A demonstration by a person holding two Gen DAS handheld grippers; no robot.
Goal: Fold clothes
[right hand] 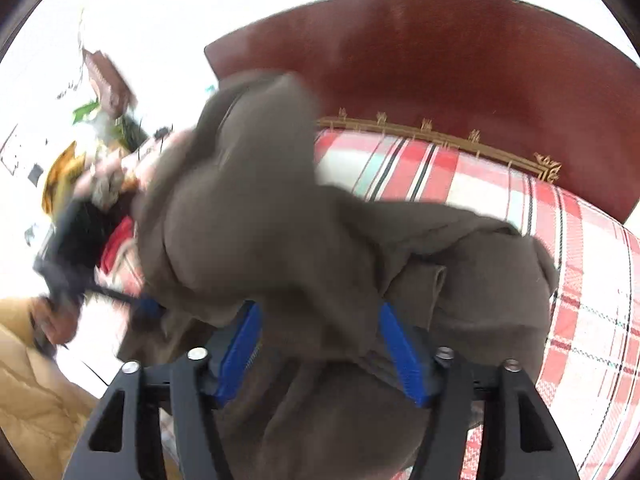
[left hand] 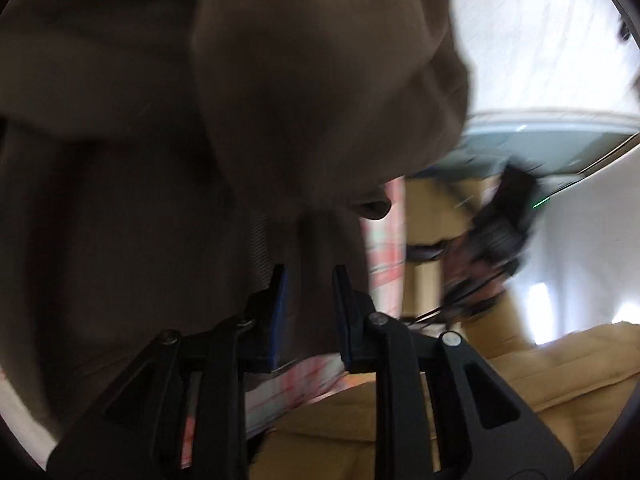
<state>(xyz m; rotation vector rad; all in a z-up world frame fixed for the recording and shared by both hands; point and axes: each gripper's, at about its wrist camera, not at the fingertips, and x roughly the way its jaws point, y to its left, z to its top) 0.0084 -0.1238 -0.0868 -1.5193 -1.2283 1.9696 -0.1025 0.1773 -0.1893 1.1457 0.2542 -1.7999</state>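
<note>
The brown garment (right hand: 280, 220) hung bunched in the air over the plaid bedspread (right hand: 580, 264), held up by both grippers. Only the right wrist view showed the dark red headboard (right hand: 460, 60) at the far side, with a gold trim (right hand: 440, 136) along its foot. The left wrist view alone showed a tan quilted jacket (left hand: 360, 432) near its lower edge. The left gripper (left hand: 308, 292) stood narrowly parted with brown cloth (left hand: 200, 100) pinched between its fingers. The right gripper (right hand: 320, 340) stood wider, fabric bunched between its blue pads (right hand: 240, 352); whether it pressed tight I could not tell. No writing was legible; both frames were blurred.
</note>
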